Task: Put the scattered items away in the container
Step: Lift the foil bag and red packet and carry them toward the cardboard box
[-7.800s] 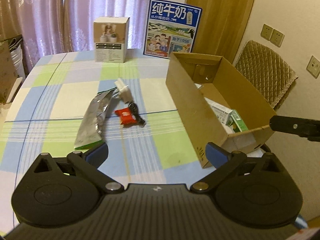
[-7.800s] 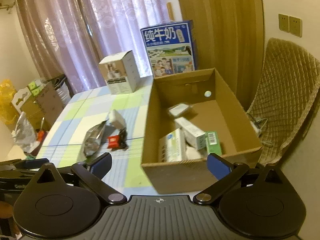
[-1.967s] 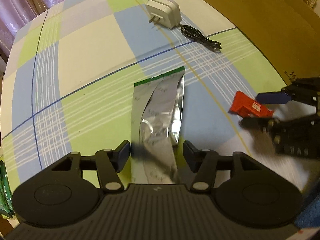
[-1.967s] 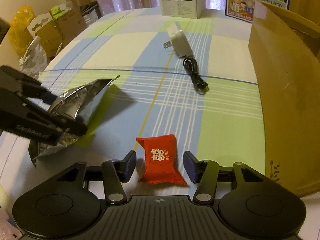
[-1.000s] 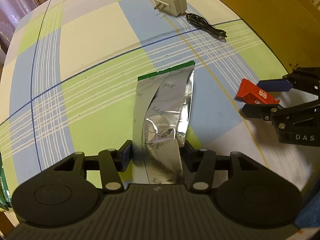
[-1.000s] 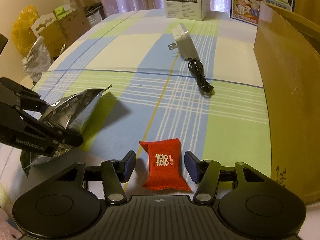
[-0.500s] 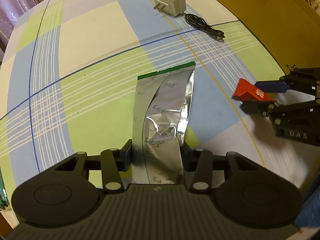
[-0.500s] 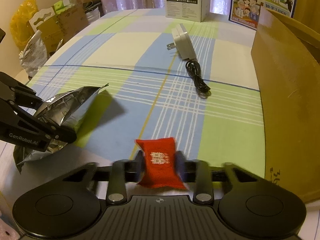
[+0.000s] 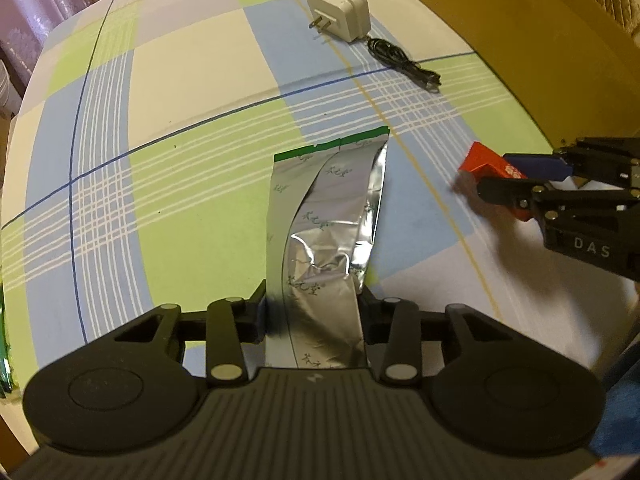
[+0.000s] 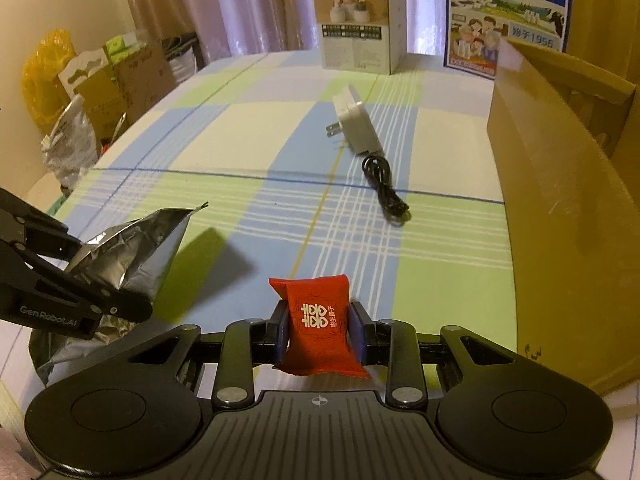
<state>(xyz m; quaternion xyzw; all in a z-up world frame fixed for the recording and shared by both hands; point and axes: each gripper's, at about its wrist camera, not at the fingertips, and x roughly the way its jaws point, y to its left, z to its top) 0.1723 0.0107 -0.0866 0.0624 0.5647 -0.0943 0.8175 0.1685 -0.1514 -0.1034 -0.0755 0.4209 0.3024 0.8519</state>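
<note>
Foil pouch base hides behind left claw, seemingly pinched.

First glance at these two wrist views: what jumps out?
Both tongs are loaded at once: the left tongs pinch the near end of a crinkled silver foil pouch, and the right tongs, having just closed, clamp a small red packet. Beyond them on the checked tablecloth lies a white charger with its black cable, and the cardboard box stands along the right.
</note>
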